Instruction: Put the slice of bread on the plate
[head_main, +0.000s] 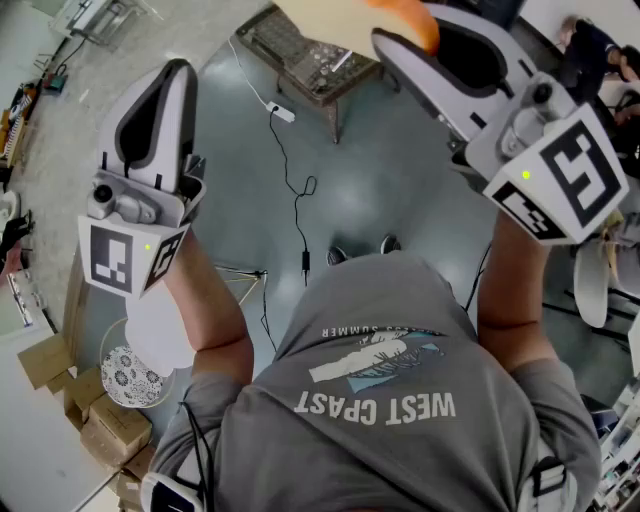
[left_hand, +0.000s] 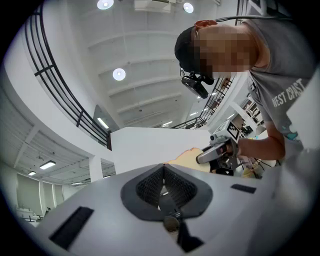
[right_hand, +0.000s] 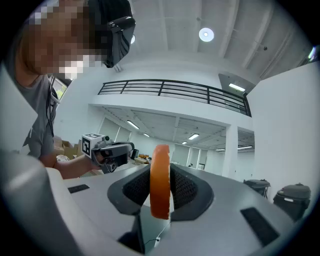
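My right gripper (head_main: 405, 40) is raised at the upper right of the head view and is shut on the slice of bread (head_main: 345, 18), which has a pale face and an orange crust. In the right gripper view the slice of bread (right_hand: 160, 180) stands edge-on, pinched between the two dark pads. My left gripper (head_main: 172, 75) is held up at the left, its jaws together with nothing between them; the left gripper view shows its pads (left_hand: 150, 187) meeting. A round white plate with a dark pattern (head_main: 130, 376) lies low at the left, below the left forearm.
Cardboard boxes (head_main: 95, 415) are stacked beside the plate. A metal-framed table (head_main: 310, 60) stands on the grey floor ahead, and a black cable (head_main: 297, 205) trails from a white power strip (head_main: 283, 113). Two dark bins (right_hand: 295, 197) stand far right.
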